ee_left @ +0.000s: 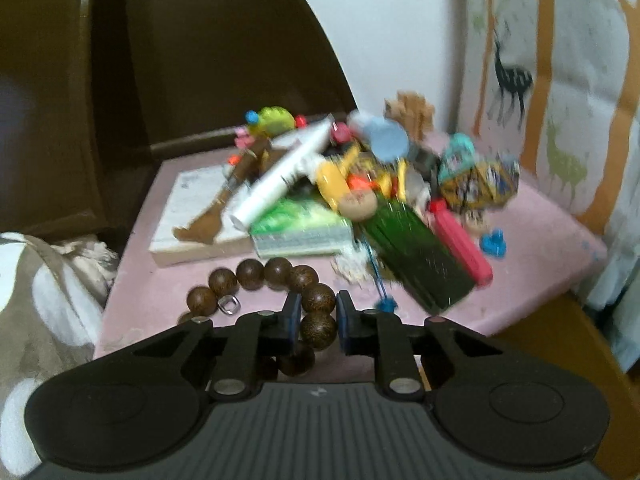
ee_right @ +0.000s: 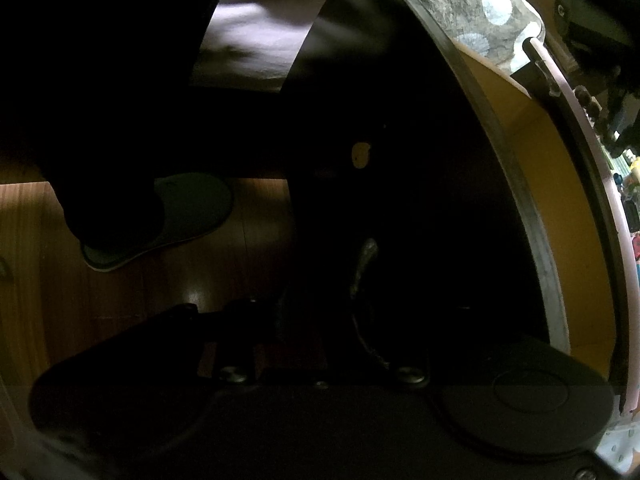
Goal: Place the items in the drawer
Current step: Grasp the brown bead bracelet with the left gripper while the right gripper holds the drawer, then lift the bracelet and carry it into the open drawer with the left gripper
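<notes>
In the left wrist view a string of brown wooden beads (ee_left: 276, 276) lies at the near edge of a pink-topped table (ee_left: 540, 236). My left gripper (ee_left: 318, 312) is closed around two of the beads, its blue pads touching them on both sides. Behind lies a blurred pile of items: a white tube (ee_left: 280, 176), a green box (ee_left: 416, 256), a pink-red bar (ee_left: 460, 240), a white flat box (ee_left: 192, 208). In the right wrist view my right gripper (ee_right: 320, 312) is in deep shadow by a dark cabinet front (ee_right: 400, 184); a metal handle (ee_right: 364, 264) lies by its fingers.
A dark brown headboard (ee_left: 200, 60) stands behind the table, bedding (ee_left: 48, 292) to the left, a deer-print curtain (ee_left: 560, 80) to the right. In the right wrist view a slippered foot (ee_right: 160, 220) stands on the wood floor (ee_right: 40, 260), and an orange-yellow panel (ee_right: 540, 168) curves at right.
</notes>
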Available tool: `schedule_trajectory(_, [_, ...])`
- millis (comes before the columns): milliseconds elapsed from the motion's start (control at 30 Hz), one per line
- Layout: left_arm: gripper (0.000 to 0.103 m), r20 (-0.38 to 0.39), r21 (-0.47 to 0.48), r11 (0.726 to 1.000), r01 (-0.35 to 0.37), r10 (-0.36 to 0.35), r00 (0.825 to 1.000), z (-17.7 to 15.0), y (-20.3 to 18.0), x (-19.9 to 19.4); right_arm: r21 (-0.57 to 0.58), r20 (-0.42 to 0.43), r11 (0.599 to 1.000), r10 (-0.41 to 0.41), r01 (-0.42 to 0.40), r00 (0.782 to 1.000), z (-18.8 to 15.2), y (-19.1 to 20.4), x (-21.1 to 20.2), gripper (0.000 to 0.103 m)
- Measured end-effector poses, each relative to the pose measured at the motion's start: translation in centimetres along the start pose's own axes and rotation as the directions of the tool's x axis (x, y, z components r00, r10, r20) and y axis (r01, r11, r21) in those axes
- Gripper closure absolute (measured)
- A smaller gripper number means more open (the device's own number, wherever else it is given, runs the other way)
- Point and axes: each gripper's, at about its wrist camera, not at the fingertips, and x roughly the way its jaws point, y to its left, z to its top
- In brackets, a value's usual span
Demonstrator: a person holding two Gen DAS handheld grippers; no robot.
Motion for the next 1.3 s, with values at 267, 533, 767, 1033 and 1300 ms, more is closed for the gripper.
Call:
schedule_trajectory(267, [0.086,0.142,-0.182,0.983,0.002,0.025,0.99,1.4,2.5,-2.2,-0.004,-0.002,1.0,-0.001,0.001,1.0,0.0,0.1,0.1,0.061])
schedule_trajectory(533, [0.086,0.228,-0.221,0.975,-0.015,0.066,0.971,2.3,3.1,-4.3,-0.007,-0.001,1.0,-0.001,0.001,1.0,0.0,0.1,0.1,0.062])
schedule_trajectory(767, [0.086,0.286,-0.243,0.97,-0.007,0.079,0.955,3.0,3.5,-6.1,-0.007,0.0,1.0,-0.002,0.002,1.0,-0.1,0.1,0.0,0.061])
schedule_trajectory(1033, [0.086,0.257,-0.218,0.973,0.07,-0.012,0.966,2.7,2.3,-7.8,-0.008,0.0,1.0,-0.003,0.003,1.0,-0.1,0.2,0.0,0.061])
schedule_trajectory(1300, [0.086,0.19,-0.102,0.975,0.196,-0.174,0.966,0.8,-0.6,-8.4,-0.015,-0.008,1.0,-0.01,0.01,1.0,0.1,0.4,0.2,0.06])
